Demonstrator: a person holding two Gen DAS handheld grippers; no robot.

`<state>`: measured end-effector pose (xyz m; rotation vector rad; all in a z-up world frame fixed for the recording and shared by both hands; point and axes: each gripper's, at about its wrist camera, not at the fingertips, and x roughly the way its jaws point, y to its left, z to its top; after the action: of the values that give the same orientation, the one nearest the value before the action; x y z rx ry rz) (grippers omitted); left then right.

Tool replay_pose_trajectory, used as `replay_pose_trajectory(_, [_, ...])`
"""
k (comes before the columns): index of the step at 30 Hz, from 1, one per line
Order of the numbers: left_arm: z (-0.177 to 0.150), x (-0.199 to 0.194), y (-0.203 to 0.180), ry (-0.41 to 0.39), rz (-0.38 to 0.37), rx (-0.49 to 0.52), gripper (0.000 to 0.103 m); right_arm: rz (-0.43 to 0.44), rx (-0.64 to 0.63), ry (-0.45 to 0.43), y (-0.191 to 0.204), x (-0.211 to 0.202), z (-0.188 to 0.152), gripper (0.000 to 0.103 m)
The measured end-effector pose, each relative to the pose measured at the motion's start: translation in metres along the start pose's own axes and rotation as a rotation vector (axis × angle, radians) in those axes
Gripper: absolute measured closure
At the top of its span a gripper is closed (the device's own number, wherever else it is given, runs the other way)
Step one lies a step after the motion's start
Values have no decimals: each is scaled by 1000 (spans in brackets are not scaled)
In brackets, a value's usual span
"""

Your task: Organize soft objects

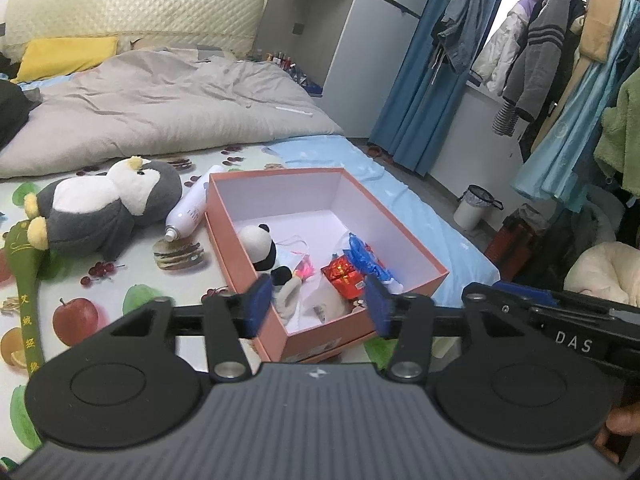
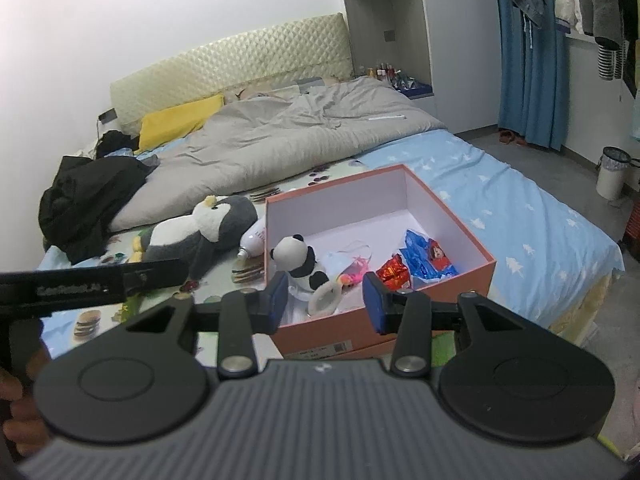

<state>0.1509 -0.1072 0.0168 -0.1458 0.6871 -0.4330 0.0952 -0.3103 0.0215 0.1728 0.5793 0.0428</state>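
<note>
An open pink box (image 1: 404, 240) (image 2: 476, 256) with a white inside stands on the bed. In it lie a small panda plush (image 1: 262, 250) (image 2: 296, 258), a red packet (image 1: 344, 274) (image 2: 394, 272), a blue packet (image 1: 366, 258) (image 2: 428, 258) and a small pink item (image 2: 354, 272). A grey and white penguin plush (image 1: 108, 204) (image 2: 200, 228) lies on the bed left of the box. My left gripper (image 1: 318, 304) is open and empty over the box's near end. My right gripper (image 2: 326, 300) is open and empty, also above the near end.
A white spray bottle (image 1: 192, 208) (image 2: 254, 238) lies between penguin and box. A green sash (image 1: 24, 292) lies at the left. A grey duvet (image 1: 160, 108), yellow pillow (image 2: 180, 120) and black clothes (image 2: 88, 200) lie farther back. Hanging clothes (image 1: 560, 48) and a bin (image 1: 476, 206) are at the right.
</note>
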Motion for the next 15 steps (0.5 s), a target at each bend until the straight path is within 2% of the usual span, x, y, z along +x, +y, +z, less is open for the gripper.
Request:
replay_pose_trajectory(1, [1, 0, 1, -2, 12, 3, 21, -7, 0, -3, -1, 0, 0, 27])
replay_pose_trajectory(2, [1, 0, 1, -6, 24, 3, 16, -14, 3, -9, -2, 1, 0, 12])
replay_pose_trajectory(4, [1, -1, 1, -8, 28, 4, 8, -25, 10, -20, -4, 1, 1, 3])
replay_pose_trajectory(7, [1, 0, 1, 3, 28, 16, 3, -36, 19, -19, -9, 2, 1, 0])
replay_pose_trajectory(15, [3, 5, -2, 16, 64, 40, 0, -39, 20, -13, -11, 4, -1, 0])
